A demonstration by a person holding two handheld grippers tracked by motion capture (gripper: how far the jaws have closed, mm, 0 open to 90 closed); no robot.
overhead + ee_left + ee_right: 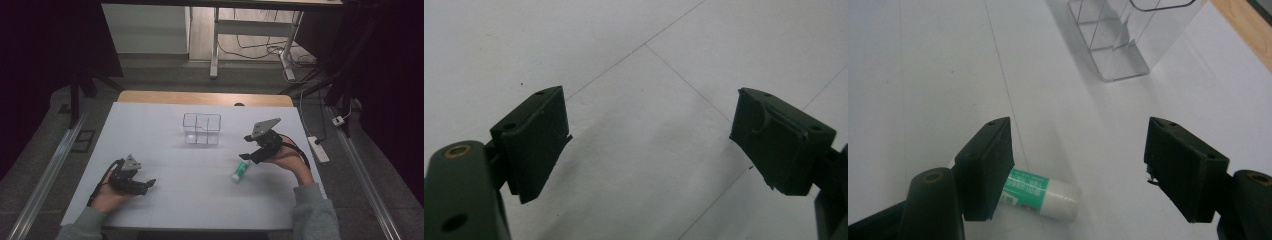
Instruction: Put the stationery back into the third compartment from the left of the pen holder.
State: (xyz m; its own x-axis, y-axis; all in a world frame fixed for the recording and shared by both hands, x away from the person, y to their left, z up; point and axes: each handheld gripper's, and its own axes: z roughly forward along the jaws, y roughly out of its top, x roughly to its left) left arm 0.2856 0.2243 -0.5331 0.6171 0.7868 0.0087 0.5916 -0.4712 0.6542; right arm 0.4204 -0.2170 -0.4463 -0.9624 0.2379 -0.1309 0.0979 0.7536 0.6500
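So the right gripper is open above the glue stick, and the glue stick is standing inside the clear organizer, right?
Not quite. The right gripper is open above the glue stick, but the glue stick lies on its side on the white table, apart from the clear organizer. The right gripper view shows it.

Table (150, 150): white matt sheet, paper-like, smooth w/ thin seam lines; bare wood strip at far edge. Organizer box (201, 128): clear glossy plastic, thin walls. Tube (240, 170): smooth plastic, white w/ green label, slight sheen. Left claw (649, 145) & right claw (1078, 165): black matt plastic, faintly textured pads; brass-looking insert near left claw's base. Sleeves (312, 210): grey cloth.
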